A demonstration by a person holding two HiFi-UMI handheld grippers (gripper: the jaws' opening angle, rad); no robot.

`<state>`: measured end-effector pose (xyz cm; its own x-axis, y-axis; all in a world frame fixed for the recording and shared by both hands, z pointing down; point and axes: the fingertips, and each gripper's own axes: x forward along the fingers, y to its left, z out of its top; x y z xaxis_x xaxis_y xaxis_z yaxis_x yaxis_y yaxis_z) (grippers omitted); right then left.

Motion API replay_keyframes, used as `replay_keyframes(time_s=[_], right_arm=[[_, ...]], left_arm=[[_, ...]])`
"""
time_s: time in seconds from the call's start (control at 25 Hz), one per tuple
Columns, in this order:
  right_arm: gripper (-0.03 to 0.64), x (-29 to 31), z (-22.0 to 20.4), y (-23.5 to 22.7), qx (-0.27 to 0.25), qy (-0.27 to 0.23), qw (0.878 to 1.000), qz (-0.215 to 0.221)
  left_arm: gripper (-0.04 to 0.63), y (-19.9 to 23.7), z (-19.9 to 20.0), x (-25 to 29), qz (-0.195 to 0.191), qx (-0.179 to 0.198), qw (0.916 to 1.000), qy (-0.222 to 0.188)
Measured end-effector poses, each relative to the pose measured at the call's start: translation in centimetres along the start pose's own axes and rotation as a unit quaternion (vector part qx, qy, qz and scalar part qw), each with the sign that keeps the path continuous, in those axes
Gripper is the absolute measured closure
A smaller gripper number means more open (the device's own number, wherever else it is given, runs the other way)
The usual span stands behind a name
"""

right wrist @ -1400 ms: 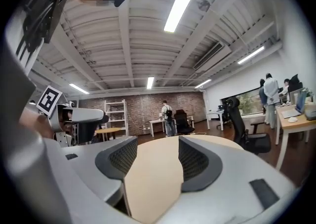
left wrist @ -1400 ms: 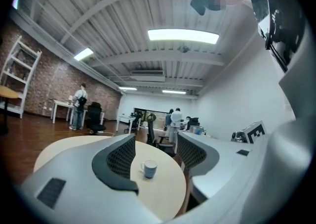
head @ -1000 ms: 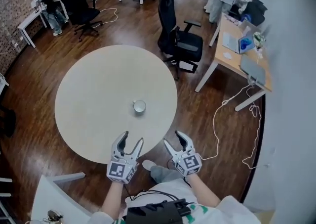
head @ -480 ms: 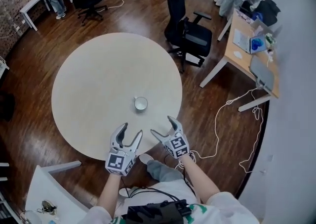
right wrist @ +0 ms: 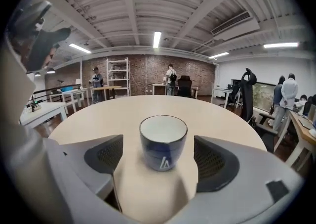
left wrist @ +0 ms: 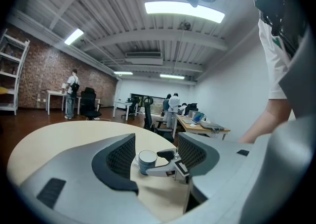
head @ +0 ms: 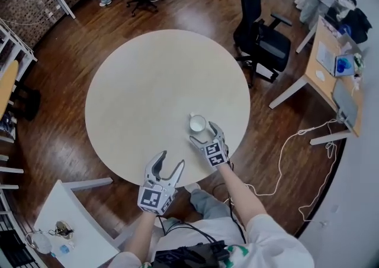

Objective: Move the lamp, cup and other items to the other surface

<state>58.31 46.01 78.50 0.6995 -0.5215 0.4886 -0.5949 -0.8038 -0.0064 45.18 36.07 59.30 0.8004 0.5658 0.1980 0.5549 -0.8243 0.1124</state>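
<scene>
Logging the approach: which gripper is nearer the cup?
Right. The right gripper, jaws just opened, has the cup just ahead, not yet between them; the left gripper hangs back near the table edge.

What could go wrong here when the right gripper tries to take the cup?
The right gripper has just been opening its jaws; the cup stands just ahead of them, untouched. Closing off-centre could tip it or slide it across the table. The table's edge is near, so a knock might drop it.
</scene>
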Motion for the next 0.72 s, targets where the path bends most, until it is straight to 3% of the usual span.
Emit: replay_keyframes(time_s=[0.2,0.28,0.32,0.52,0.72], right_arm=[[0.138,2.5,1.4,-0.7,0.041,-0.008,0.999,-0.012],[0.168,3.1,1.5,-0.8,0.046,0.002,0.999,-0.012],[0.212,3.2,1.5,-0.9,0.046,0.008,0.999,-0.011],[0.213,2.1,1.3,0.8,0.019,0.028,0.999,-0.003],[0.213,-2.5,3.4,5.3,0.0,-0.006,1.0,-0.005]], left_arm=[[0.333,1.1,-0.8,-1.8,0.023,-0.015,0.9996,0.011],[0.333,1.6,-0.3,-2.7,0.032,-0.024,0.9992,0.01],[0.333,1.9,-0.2,-3.2,0.037,-0.026,0.9989,0.007],[0.333,3.8,-0.2,-6.7,0.059,-0.017,0.9981,-0.008],[0.333,4.5,1.6,-11.2,0.073,-0.027,0.9966,-0.027]])
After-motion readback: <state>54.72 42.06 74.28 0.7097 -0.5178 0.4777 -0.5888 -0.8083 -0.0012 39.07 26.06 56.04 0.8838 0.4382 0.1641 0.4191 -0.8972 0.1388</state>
